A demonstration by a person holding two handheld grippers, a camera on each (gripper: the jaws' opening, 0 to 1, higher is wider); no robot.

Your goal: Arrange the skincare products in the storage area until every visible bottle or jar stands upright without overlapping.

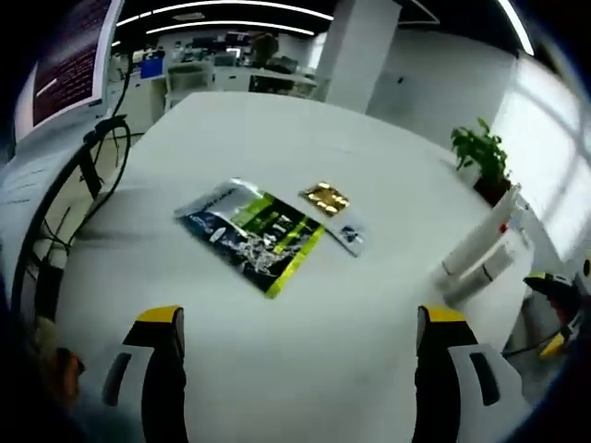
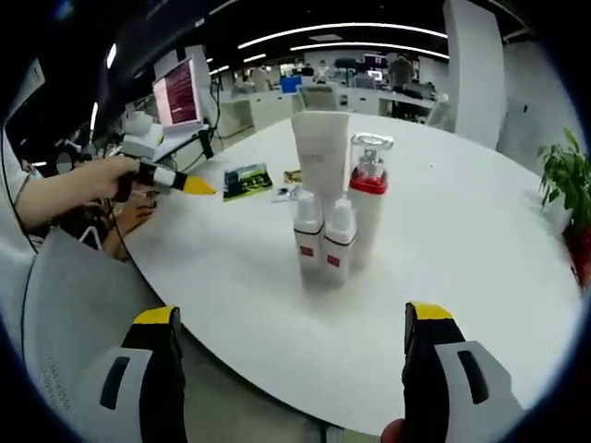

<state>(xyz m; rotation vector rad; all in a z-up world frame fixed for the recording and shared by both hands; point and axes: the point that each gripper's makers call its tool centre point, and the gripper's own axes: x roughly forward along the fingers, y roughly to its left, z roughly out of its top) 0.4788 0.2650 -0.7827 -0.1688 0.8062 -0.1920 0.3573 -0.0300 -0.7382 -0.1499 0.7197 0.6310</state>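
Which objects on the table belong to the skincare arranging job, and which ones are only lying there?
Belong to the job:
- white tube
- pump bottle with red collar
- two small white bottles with red labels

Only lying about:
- green and black sachet
- gold packet
- small blue packet
- potted plant
- monitor

1. A round white worktop [image 2: 480, 249] carries everything.
2. Ahead of the right fingers, four containers stand upright, bunched together: two small white bottles [image 2: 323, 238] in front, a red-collared pump bottle [image 2: 368, 208] and a tall white tube [image 2: 321, 152] behind.
3. Beyond the left fingers lie a green-black sachet [image 1: 255, 233], a gold packet [image 1: 325, 197] and a small blue packet [image 1: 350, 237].
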